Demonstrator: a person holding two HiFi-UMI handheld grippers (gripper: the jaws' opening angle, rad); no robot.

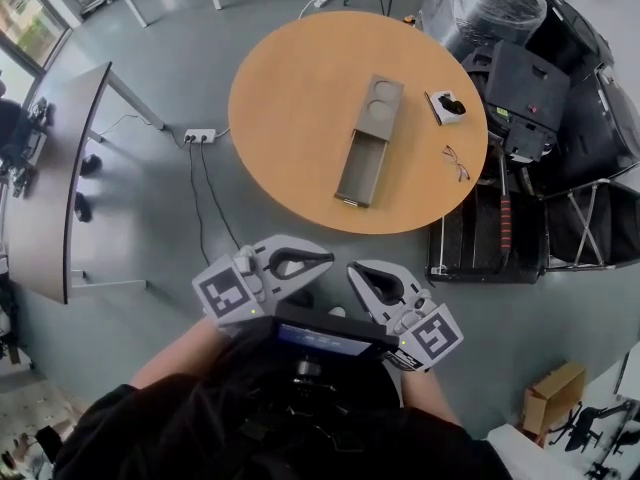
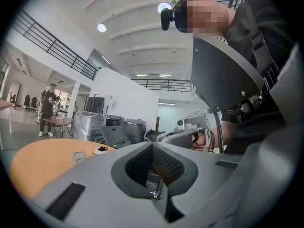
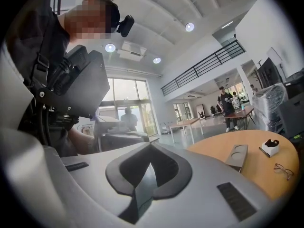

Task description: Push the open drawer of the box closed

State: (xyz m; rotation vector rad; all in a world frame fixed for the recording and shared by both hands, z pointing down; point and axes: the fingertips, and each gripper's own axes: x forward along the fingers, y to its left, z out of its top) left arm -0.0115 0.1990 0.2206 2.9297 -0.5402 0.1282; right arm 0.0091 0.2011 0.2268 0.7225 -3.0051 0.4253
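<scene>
Holding the left tool (image 1: 322, 259) and the right tool (image 1: 355, 271) low against our chest, tips near each other, we have both pinched together with nothing between the jaws. Well ahead, on the round wooden counter (image 1: 290, 108), lies the grey box (image 1: 380, 106), its drawer (image 1: 360, 173) pulled out toward us. Glasses (image 1: 456, 162) rest just right of it. The only print we see is the black-and-white square markers (image 1: 222, 295) on the tools.
</scene>
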